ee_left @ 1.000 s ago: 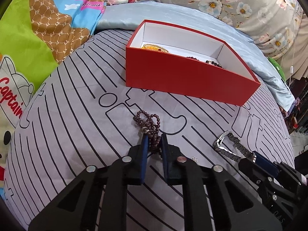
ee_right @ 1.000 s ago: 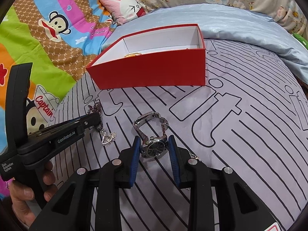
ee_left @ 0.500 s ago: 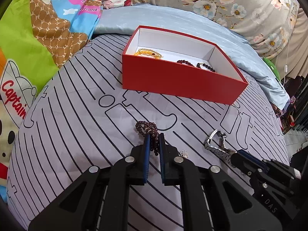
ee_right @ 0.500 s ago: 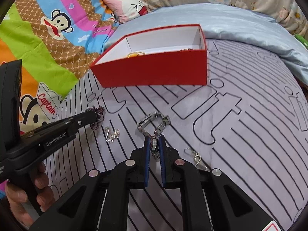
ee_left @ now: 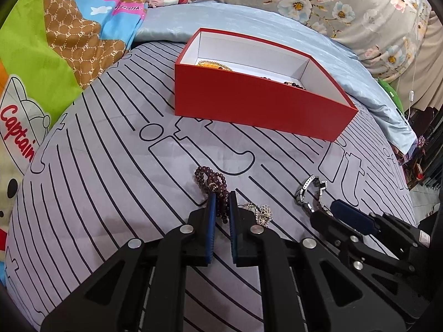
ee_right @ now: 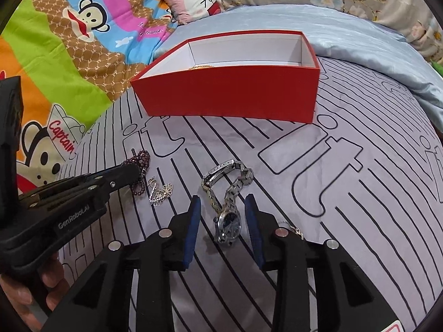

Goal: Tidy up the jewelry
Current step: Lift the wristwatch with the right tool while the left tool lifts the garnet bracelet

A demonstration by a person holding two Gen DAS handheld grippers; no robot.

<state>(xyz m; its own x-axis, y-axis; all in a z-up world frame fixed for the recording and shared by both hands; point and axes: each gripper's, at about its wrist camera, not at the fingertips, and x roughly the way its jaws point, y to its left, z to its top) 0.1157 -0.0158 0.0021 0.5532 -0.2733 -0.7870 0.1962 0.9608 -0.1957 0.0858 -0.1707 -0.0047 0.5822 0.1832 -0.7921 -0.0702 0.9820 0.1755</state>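
the left hand-held gripper [ee_left: 221, 200] is squeezed tight on a string of dark purple round beads [ee_left: 211, 184]. part of the beads sits between its blue pads, and the rest lies in a little heap on the grey bed sheet with black lines [ee_left: 110, 179], just past the tips.

the right hand-held gripper [ee_right: 223, 203] is let go, with its two blue pads wide apart. a shiny silver metal watch [ee_right: 228, 197] lies flat on the sheet between them. the watch face is down near the pads and the band curls away toward the box. the pads do not touch the watch.

a small silver sparkly chain with a flower bit [ee_right: 160, 192] lies on the sheet between the beads and the watch, close to both.

a big red cardboard box with white inside [ee_left: 257, 102] sits farther back on the bed, well apart from both hand-held grippers. inside it lie a gold bracelet [ee_left: 211, 65] near the left end and some dark beads [ee_left: 295, 84] near the right end.

a bright cartoon monkey blanket [ee_right: 69, 49] lies off to the left of the sheet.
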